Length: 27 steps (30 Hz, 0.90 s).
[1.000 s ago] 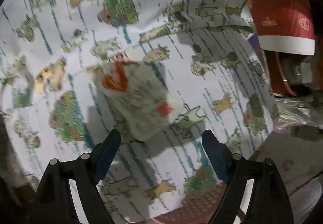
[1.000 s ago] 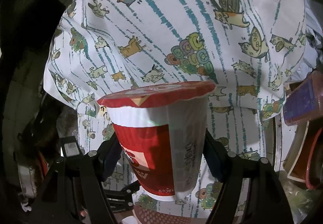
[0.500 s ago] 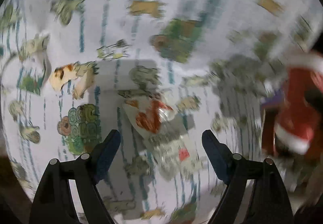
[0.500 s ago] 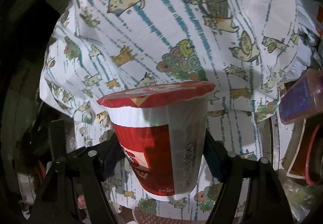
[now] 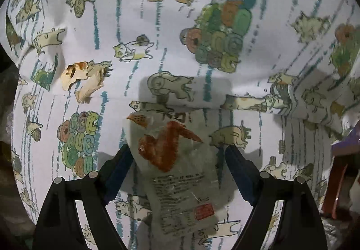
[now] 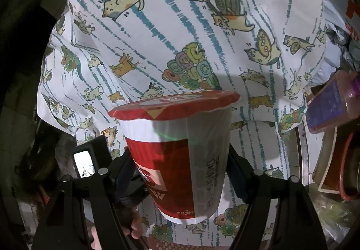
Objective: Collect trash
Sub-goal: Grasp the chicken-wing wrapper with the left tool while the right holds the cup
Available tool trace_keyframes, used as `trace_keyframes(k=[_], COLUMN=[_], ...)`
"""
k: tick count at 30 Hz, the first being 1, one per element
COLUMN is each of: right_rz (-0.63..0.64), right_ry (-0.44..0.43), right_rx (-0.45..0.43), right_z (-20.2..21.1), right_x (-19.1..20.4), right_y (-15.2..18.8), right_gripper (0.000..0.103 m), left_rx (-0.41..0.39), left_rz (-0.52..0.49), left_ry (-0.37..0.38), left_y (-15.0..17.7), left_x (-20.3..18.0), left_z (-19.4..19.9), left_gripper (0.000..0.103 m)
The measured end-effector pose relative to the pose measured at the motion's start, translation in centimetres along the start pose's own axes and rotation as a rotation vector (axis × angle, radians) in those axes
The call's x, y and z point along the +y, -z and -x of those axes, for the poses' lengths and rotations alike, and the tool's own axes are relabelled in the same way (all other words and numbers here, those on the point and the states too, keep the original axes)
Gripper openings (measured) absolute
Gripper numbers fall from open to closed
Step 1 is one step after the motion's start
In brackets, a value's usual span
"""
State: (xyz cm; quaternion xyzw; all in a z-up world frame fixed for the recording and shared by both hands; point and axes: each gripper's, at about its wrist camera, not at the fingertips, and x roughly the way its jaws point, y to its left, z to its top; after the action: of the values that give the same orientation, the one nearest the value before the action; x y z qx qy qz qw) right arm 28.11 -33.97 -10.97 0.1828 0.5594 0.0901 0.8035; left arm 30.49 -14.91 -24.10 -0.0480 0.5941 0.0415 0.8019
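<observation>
My left gripper point(image 5: 176, 155) hangs spread around the clear wrapper point(image 5: 177, 173) lying flat on the cat-print cloth point(image 5: 157, 25), while my right gripper point(image 6: 181, 160) pinches the red cup point(image 6: 177, 148).

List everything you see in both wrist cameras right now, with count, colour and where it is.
snack wrapper: one, clear with a red print, flat on the cloth between the left gripper's open fingers
cup: one, red and white, lidded, gripped by the right gripper
cloth: one, white with cat prints, under everything
bottle: one, purple label, right edge
left gripper: black, open
right gripper: black, shut on the cup
hand: one, lower left
</observation>
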Motion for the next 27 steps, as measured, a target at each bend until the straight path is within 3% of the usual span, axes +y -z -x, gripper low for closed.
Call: trace_keyframes(k=[2, 5, 9, 14, 18, 21, 27], right_rz=[0.006, 0.030, 0.078, 0.162, 0.203, 0.220, 0.304], right_ry=[0.011, 0.025, 0.053, 0.096, 0.071, 0.055, 0.040], right_rx=[-0.005, -0.011, -0.020, -0.060, -0.130, -0.204, -0.340], right_z=[0.1, 0.2, 0.4, 1.1, 2.8, 4.5, 9.3], right_x=[0.0, 0.4, 0.9, 2.0, 3.2, 4.1, 7.4], right_y=[0.0, 0.1, 0.6, 1.5, 2.3, 3.1, 5.8], right_gripper=[0.073, 0.073, 0.073, 0.073, 0.073, 0.073, 0.073], left_rx=[-0.018, -0.005, -0.012, -0.219, -0.392, -0.528, -0.666], left_rz=[-0.001, 0.009, 0.040, -0.039, -0.036, -0.035, -0.086], left_ry=[-0.042, -0.021, 0.065, 0.073, 0.177, 0.206, 0.200], left_y=[0.3, 0.6, 0.7, 0.9, 0.9, 1.4, 3.4], left_x=[-0.2, 0.0, 1.6, 2.2, 4.0, 5.0, 8.0], left_z=[0.3, 0.6, 2.6, 9.4, 16.0, 20.8, 28.1], left_gripper=[0.066, 0.063, 0.062, 0.062, 0.062, 0.062, 0.062])
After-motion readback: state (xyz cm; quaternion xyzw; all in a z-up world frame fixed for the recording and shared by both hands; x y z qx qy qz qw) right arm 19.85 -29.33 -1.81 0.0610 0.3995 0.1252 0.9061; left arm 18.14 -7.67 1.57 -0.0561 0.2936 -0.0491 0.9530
